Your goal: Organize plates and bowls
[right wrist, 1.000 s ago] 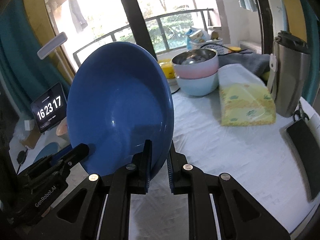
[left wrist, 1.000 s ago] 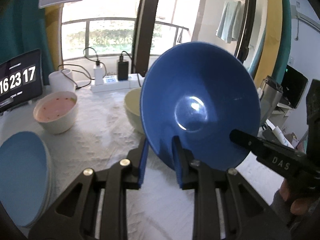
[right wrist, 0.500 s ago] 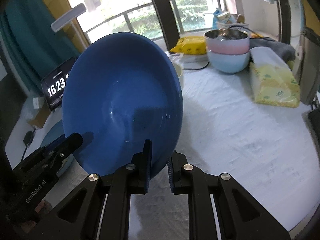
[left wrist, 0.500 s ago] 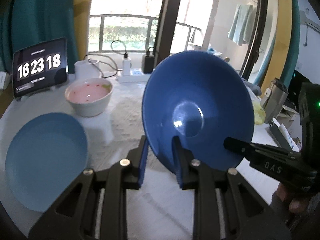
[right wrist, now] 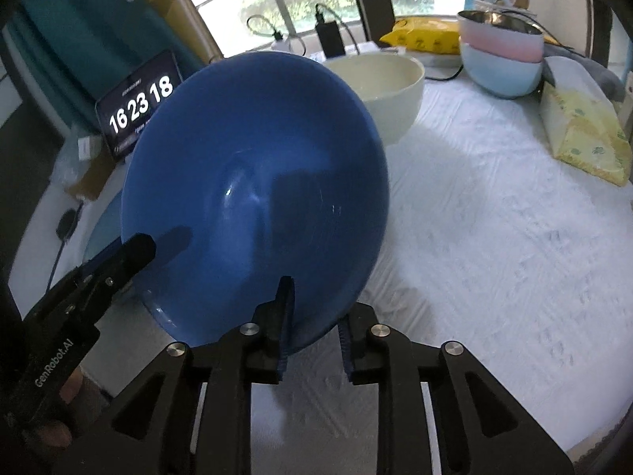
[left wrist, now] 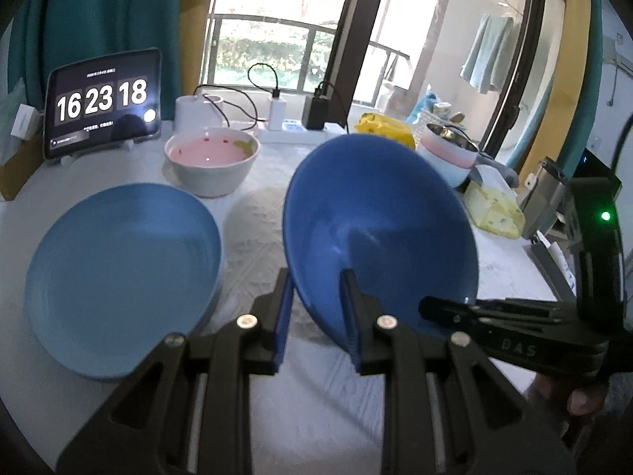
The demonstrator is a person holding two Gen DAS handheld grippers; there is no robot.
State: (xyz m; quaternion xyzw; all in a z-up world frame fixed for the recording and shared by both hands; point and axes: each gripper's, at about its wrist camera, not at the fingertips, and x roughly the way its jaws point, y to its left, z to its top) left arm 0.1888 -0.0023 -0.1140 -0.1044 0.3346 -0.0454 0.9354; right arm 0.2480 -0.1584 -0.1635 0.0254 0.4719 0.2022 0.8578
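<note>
Two tongs meet at one dark blue bowl above the bench.
Left tongs (left wrist: 316, 316) straddle the rim of the tilted dark blue bowl (left wrist: 379, 233), though whether their pads press on it I cannot tell. Right tongs (right wrist: 314, 328) have just been opening, the rim between their pads, the right pad standing clear. Beside it, a light blue plate (left wrist: 118, 277) lies flat on the bench (right wrist: 494, 257); a cream bowl (right wrist: 391, 91) sits behind.

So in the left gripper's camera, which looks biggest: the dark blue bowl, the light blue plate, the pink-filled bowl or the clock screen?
1. Dark blue bowl and light blue plate: alike; both near the camera.
2. Clock screen.
3. Pink-filled bowl, only slightly smaller.
</note>
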